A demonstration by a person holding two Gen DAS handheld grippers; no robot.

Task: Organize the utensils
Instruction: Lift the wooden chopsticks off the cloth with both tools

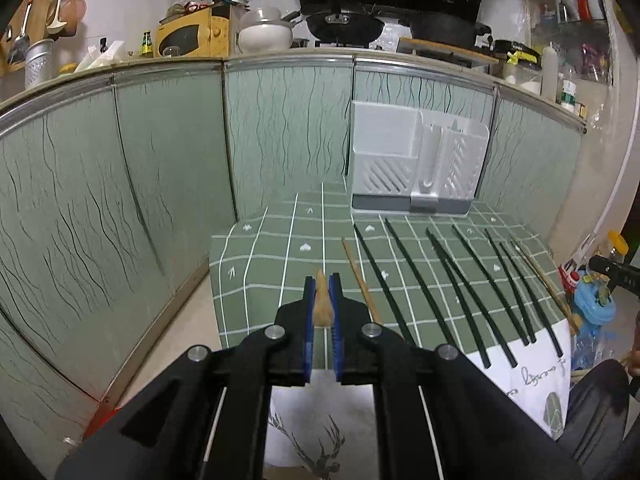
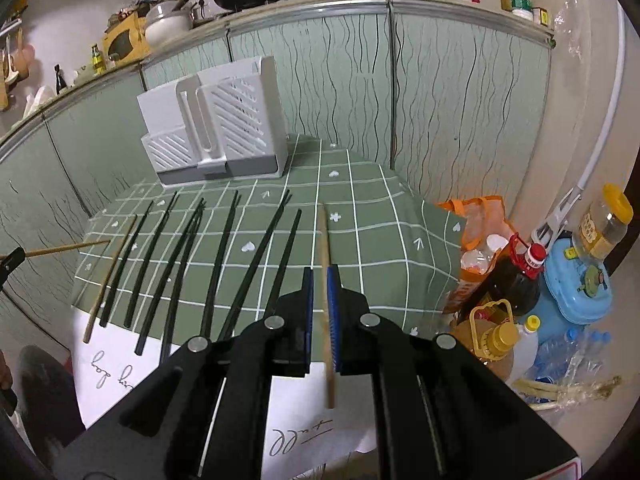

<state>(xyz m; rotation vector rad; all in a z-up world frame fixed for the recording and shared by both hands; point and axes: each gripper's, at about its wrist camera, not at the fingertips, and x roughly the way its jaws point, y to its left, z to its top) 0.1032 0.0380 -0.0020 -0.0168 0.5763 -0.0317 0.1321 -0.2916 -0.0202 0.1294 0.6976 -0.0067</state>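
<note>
- The green checked tablecloth looks like soft matt cloth, creased where it drops over the table's right edge.
- The utensil holder at the far edge is smooth white plastic with a grey base.
- The black chopsticks look smooth and faintly glossy.
- The pale chopstick looks like matt wood.
- The cupboard doors behind are glossy, edged in metal.

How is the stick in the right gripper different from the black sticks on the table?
The wooden chopstick is pale tan; the black chopsticks are dark. The wooden chopstick is clamped in the right gripper; the black chopsticks lie untouched on the green tablecloth. All are long, thin chopsticks.
</note>
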